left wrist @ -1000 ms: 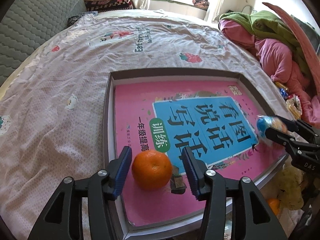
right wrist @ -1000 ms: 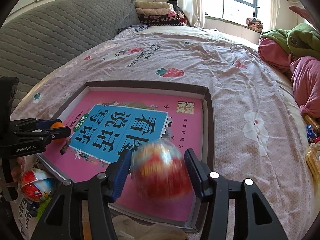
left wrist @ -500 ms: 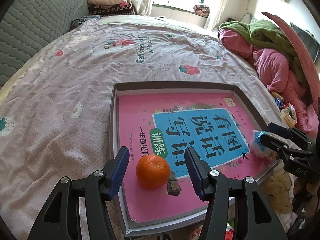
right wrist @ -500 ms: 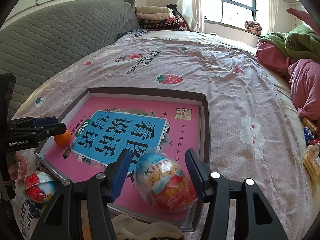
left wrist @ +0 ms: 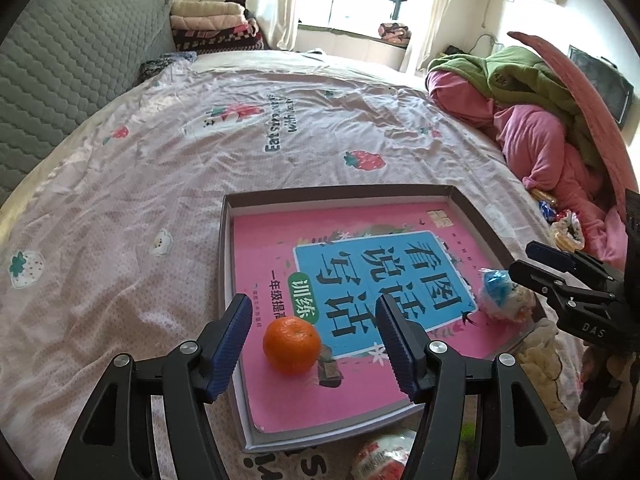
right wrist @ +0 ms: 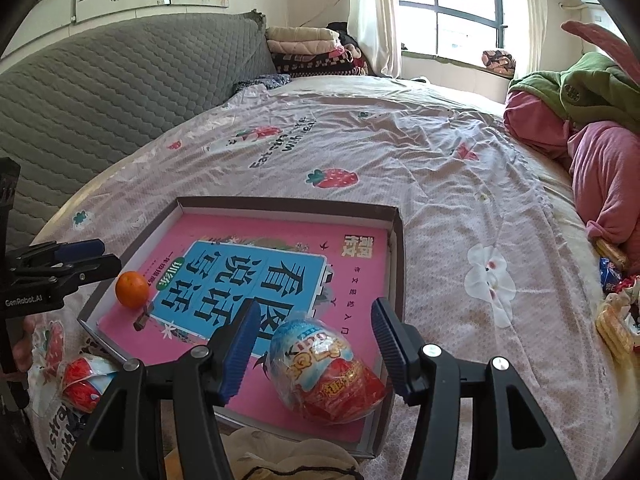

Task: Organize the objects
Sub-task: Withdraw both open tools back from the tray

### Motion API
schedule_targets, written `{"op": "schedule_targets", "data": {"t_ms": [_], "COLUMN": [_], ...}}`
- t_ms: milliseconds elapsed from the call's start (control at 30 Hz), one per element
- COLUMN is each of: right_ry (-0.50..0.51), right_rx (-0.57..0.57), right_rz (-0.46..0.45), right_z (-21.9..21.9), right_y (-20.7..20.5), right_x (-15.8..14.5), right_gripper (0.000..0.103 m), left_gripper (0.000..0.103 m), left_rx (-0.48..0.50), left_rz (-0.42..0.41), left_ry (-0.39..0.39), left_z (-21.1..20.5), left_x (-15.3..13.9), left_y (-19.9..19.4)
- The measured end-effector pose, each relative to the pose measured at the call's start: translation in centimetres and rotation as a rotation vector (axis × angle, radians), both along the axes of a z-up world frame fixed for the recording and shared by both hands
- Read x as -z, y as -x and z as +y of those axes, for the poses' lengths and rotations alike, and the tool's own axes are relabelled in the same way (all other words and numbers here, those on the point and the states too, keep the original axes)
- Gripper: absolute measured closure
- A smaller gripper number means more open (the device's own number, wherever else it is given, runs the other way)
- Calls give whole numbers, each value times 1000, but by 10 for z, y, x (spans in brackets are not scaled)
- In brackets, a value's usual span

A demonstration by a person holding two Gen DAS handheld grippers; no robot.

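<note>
Bedroom setting: a bed with a pale pink strawberry-print sheet [left wrist: 168,184] carried a shallow box [left wrist: 226,248] holding a pink book [left wrist: 280,240]. Your left gripper [left wrist: 314,340] hung over the box's near left corner with its jaws opening; the orange [left wrist: 291,345] sat on the book between the two blue pads, touching neither, nearer the left pad. A small dark block [left wrist: 330,370] lay just beside the orange. Your right gripper [right wrist: 312,348] stood with jaws apart over the box's near right corner; the wrapped toy egg [right wrist: 326,372] lay on the book between its pads, clear of both. A second wrapped egg [right wrist: 82,384] lay on the sheet outside the box, near its left corner.

Writing noted: large Chinese characters on the book's blue panel, upside down to you; "DAS" on the right gripper's body in the left view; "GenRobot.AI" on the left gripper's body in the right view; part of "Eat Stra… with…" on the sheet. The egg's wrapper print was not legible.
</note>
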State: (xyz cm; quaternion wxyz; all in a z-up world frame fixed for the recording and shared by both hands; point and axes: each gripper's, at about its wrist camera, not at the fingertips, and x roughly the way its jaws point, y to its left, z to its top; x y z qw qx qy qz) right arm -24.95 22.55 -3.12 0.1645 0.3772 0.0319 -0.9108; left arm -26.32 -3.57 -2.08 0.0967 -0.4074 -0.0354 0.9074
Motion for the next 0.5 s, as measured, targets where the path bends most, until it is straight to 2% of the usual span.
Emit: {"op": "schedule_targets", "data": {"t_ms": [500], "right_ry": [36], "right_rx": [1], "right_rz": [35], "right_z": [5], "right_y": [-9], "right_x": [-17], "right_gripper": [45], "left_gripper": [37], "left_rx": [-22], "left_rz": [36], "left_ry": [11], "left_z": [-3], "left_x": [-17], "left_y": [-24]}}
